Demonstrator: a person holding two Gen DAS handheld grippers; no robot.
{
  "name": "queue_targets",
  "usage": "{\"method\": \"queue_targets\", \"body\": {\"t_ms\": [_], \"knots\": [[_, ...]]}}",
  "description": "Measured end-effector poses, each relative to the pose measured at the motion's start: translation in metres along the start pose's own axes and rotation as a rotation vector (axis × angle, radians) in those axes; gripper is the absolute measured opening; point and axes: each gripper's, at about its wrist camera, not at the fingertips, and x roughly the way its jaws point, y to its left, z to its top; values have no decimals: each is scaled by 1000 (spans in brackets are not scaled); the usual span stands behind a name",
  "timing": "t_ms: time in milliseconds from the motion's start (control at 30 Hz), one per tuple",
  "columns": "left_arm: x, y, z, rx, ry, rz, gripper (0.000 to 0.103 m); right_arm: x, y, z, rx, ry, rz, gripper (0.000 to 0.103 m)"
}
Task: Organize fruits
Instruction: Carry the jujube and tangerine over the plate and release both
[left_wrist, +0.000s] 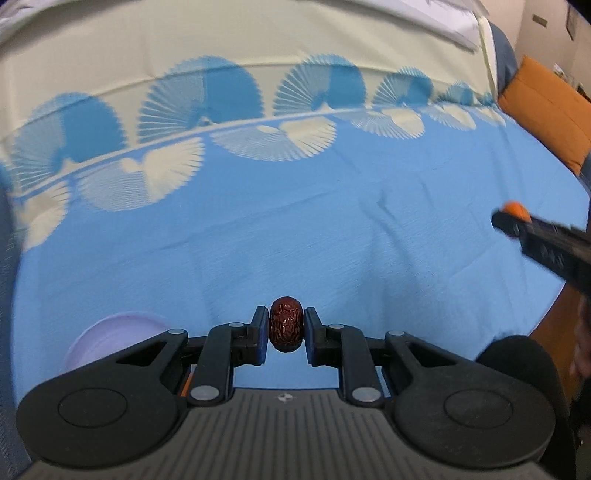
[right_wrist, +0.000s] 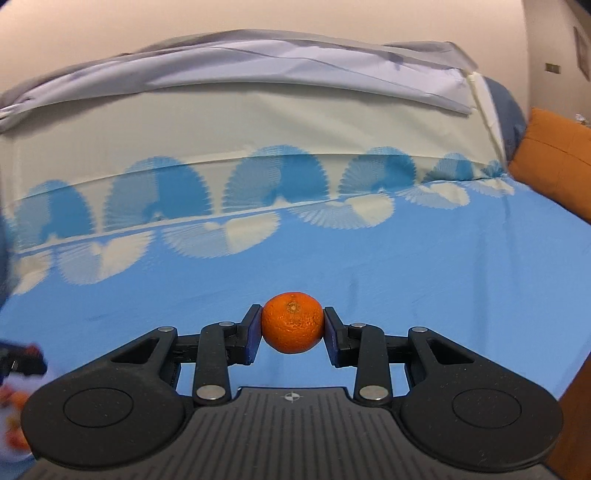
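My left gripper is shut on a wrinkled dark red date and holds it above the blue cloth. My right gripper is shut on an orange mandarin, also held above the cloth. In the left wrist view the right gripper enters from the right edge with the mandarin at its tip. In the right wrist view the left gripper shows blurred at the far left edge. A pale lilac bowl sits low left, partly hidden behind my left gripper.
A blue cloth with fan patterns covers the surface; a cream band and a grey-white sheet lie behind it. An orange cushion stands at the right. Blurred orange pieces on something white show at the lower left edge.
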Motion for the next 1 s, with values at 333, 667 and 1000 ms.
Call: {"method": "queue_targets", "body": {"t_ms": [333, 667, 1000], "knots": [[-81, 33, -64, -129, 1, 61, 21, -91, 64, -27, -83, -1, 171, 36], [-133, 56, -85, -202, -65, 91, 21, -136, 100, -35, -101, 4, 258, 36], [-164, 78, -92, -272, -119, 96, 21, -158, 124, -40, -169, 12, 300, 36]]}}
